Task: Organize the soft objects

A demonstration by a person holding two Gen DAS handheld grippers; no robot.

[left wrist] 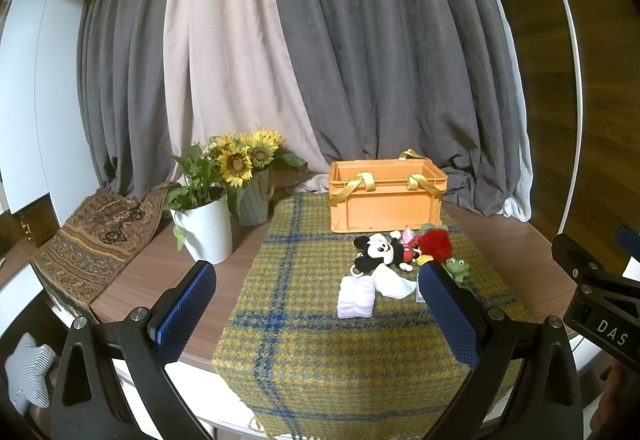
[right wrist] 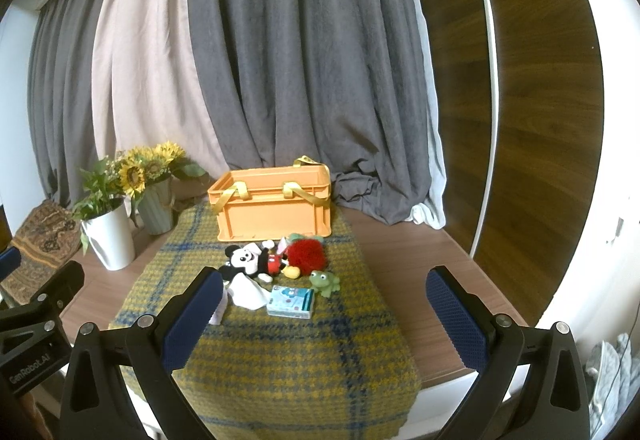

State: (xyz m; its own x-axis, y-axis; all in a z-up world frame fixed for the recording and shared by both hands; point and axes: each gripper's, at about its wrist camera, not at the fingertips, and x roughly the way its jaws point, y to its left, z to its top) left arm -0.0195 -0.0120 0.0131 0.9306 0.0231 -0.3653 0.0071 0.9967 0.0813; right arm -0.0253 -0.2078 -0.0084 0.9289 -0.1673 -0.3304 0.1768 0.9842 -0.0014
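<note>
Both grippers (left wrist: 316,280) (right wrist: 324,286) agape — toys (right wrist: 260,260) untouched

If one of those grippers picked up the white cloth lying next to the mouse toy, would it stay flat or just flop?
Probably flop: the white cloth lies in loose, draped folds on the plaid blanket, so it looks thin and limp. It likely weighs very little. Pinched at one corner, the rest would probably hang down and might drag across the mouse plush beside it.

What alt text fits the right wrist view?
Right gripper, fingers spread and holding nothing, faces a yellow-and-blue plaid cloth where a mouse plush, red pompom, green frog toy, white cloth and tissue pack lie before an orange crate. Sunflowers stand left.
</note>
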